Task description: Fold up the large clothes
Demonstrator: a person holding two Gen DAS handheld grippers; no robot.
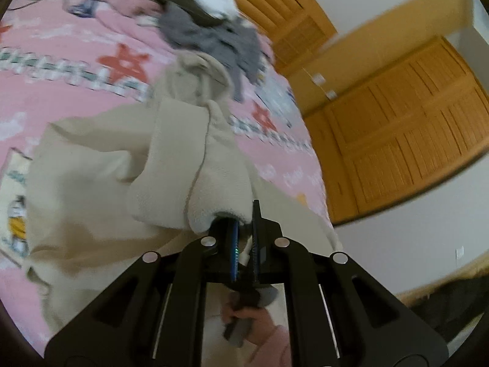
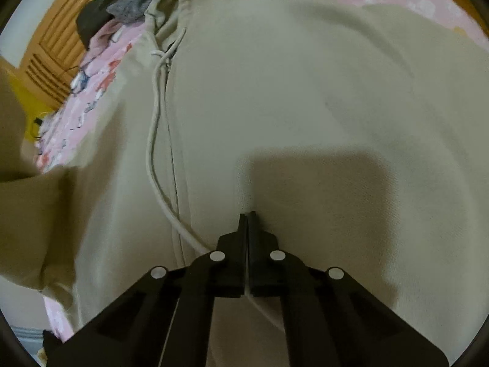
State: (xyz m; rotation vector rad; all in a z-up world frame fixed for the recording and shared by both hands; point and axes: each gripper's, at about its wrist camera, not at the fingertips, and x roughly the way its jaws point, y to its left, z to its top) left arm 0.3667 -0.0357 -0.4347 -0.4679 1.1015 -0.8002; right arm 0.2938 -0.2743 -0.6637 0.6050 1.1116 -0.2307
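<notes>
Beige fleece fills both views: you have a cream zip hoodie (image 1: 101,165) spread across the pink printed bed (image 1: 61,49), hood toward the far edge where a heap of grey and dark clothes (image 1: 211,36) sits.

Start on your left. Your left gripper (image 1: 244,244) is nearly closed, with a thick fold of the hoodie's fabric, what looks like a sleeve or side panel, bunched between its pads. That cloth is lifted off the bed and hangs toward the middle of the garment. The picture is smeared, so I cannot tell exactly which edge you hold. A hand (image 1: 253,321) in a pink sleeve shows below that gripper.

Move to your right. Your right gripper (image 2: 247,217) has its jaws fully together, tips pressed down onto the hoodie's flat front panel, just right of the zip and the white drawcord (image 2: 156,128). Whether it pinches a thin bit of cloth or merely pins the panel, I cannot tell.

My reading is that you are mid-fold, bringing one side across the body while the right gripper anchors it. Next, lay the lifted part flat along the zip line, let go only once it lies smooth, and keep the drawcord from being trapped in the crease.

No containers are in view; the only pile is the loose clothes at the bed's far edge.
</notes>
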